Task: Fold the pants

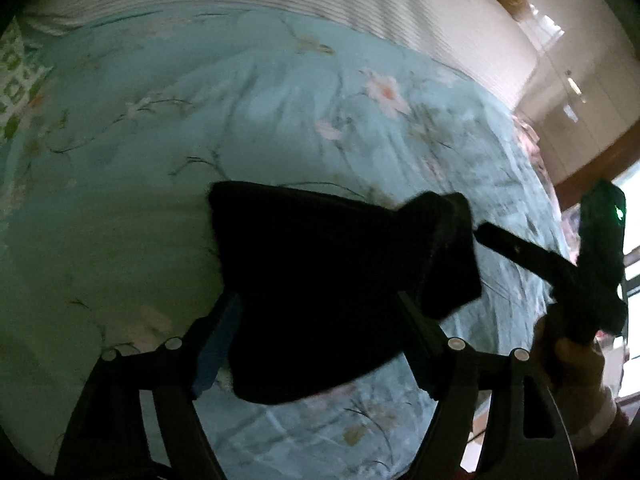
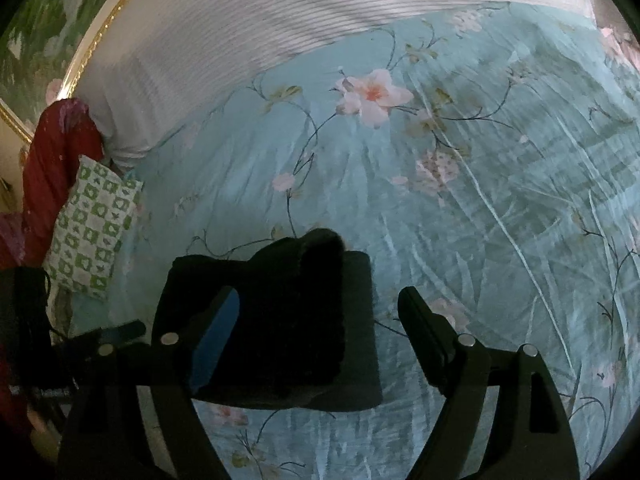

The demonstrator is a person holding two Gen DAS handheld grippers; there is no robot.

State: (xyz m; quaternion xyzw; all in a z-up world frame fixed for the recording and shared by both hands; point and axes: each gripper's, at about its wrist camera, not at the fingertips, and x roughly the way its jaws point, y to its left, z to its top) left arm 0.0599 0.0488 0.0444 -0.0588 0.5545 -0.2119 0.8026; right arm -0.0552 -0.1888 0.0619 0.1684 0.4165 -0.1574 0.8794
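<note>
Between the spread fingers of the left gripper (image 1: 320, 344) lies the pair of black pants (image 1: 320, 288), folded into a thick, compact bundle whose layered edge shows at its right side; the dark cloth fills the gap between the two fingers, but whether either pad touches it cannot be told. From the right wrist view the same pants (image 2: 280, 320) sit against the blue-padded left finger (image 2: 216, 344) of the right gripper (image 2: 316, 340), well apart from its right finger, so these jaws too stand wide open with nothing pinched. The bundle rests on a pale turquoise bedspread (image 2: 460, 200) printed with pink blossoms and thin dark branches, wrinkled and spreading outward ahead of both tools. Beyond it runs a white ribbed headboard (image 2: 260, 12). To the far left of the right gripper lies a green-and-white checked pillow (image 2: 92, 232) beside a dark red garment (image 2: 52, 168). To the right of the left gripper the other tool (image 1: 560, 264) appears, gripped by a hand (image 1: 576, 364), its fingers pointing toward the bundle's right edge.
</note>
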